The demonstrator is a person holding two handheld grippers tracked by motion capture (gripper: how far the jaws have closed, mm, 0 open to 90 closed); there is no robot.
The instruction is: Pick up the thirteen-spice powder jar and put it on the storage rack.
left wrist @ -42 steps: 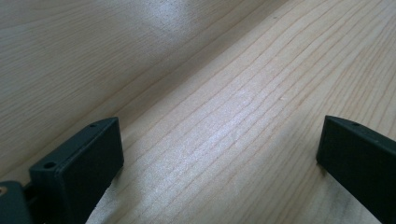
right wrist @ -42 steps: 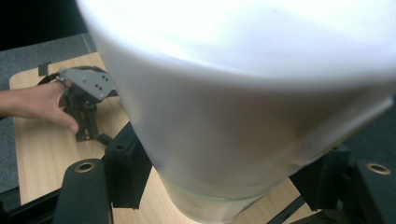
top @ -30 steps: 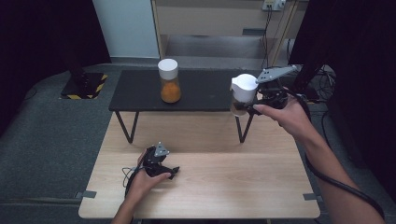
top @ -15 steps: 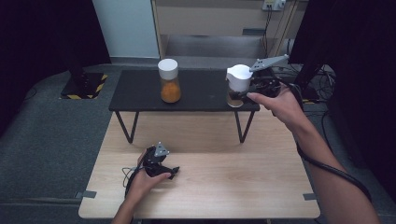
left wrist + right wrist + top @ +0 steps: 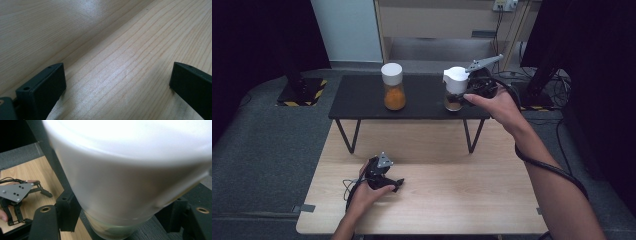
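From above I see my right gripper [image 5: 462, 95] clamped on a white-capped jar [image 5: 455, 89] at the right end of the black shelf [image 5: 362, 100]; whether the jar's base touches the shelf I cannot tell. Its own camera adds what the high view cannot: the jar [image 5: 120, 185] sits squarely between the two black jaws, its white cap swelling over most of the picture and a glass bottom with brownish contents just below jaw level. That same view catches my left gripper [image 5: 17, 200] farther off, to the left of the jaws, on the wooden table [image 5: 15, 172].

The left gripper [image 5: 384, 177] rests on the table in my hand (grey plate up). Along its jaws, they stand wide apart with bare wood grain [image 5: 112, 70] between them. A second jar [image 5: 392, 86], orange-filled, stands well left of the held one.
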